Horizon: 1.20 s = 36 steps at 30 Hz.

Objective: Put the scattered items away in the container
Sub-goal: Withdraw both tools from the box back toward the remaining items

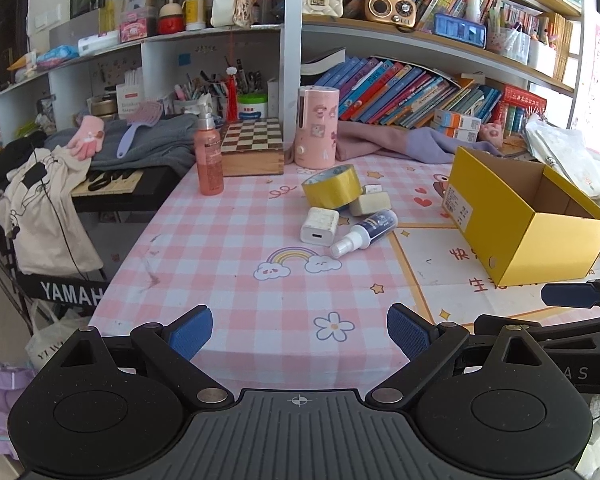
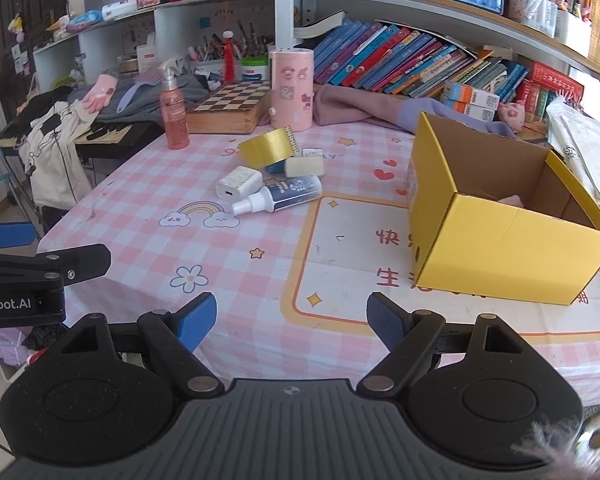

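Both tools hang over the near edge of the desk [image 1: 228,280], and neither has anything in it: the left tool [image 1: 300,334] has its blue pads spread wide over bare checked cloth, and the right tool [image 2: 291,320] is spread just as wide. The clutter sits mid-desk in one tight knot: the yellow tape roll [image 1: 332,186] leaning at the back, the white charger [image 1: 319,226] just beside the spray bottle [image 1: 364,234], and a pale eraser block [image 1: 370,203] tucked against the tape. The yellow box [image 2: 496,236] stands well apart to the right, open at the top (something pink already lies in its far corner). The risk, to my eye, is that crowding: reaching for the charger could nudge the bottle, which lies on its side and would likely roll. The propped tape may topple too.
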Available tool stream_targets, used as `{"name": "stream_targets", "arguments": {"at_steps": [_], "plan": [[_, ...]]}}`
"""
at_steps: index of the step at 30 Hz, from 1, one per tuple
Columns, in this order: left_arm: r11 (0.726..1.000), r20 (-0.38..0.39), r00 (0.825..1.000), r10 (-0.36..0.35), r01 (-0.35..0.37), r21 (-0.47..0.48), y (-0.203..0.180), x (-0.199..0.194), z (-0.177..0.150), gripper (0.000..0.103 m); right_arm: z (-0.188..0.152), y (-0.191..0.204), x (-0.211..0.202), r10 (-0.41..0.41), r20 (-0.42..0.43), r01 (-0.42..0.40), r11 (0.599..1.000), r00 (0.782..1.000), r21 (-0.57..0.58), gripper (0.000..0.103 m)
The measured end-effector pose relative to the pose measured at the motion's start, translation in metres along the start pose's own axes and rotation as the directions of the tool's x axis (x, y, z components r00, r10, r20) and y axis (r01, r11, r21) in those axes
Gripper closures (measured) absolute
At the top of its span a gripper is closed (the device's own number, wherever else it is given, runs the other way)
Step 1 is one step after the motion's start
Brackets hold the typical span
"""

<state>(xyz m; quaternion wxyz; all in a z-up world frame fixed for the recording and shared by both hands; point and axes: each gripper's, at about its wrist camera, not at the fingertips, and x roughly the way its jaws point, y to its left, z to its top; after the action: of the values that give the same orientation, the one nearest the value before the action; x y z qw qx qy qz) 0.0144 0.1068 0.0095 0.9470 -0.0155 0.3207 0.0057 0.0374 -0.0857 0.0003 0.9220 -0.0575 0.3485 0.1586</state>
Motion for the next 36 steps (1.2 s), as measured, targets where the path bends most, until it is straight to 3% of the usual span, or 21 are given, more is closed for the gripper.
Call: {"name": "stream_targets", "arguments": {"at_steps": [36], "plan": [[0.999,-0.089,0.995,0.036,-0.034,0.030,-0.009,0.116,0.067,0.007,0.066,-0.035,0.124,0.082,-0.082,-0.083,0.996,0.993,-0.011,0.022]]}}
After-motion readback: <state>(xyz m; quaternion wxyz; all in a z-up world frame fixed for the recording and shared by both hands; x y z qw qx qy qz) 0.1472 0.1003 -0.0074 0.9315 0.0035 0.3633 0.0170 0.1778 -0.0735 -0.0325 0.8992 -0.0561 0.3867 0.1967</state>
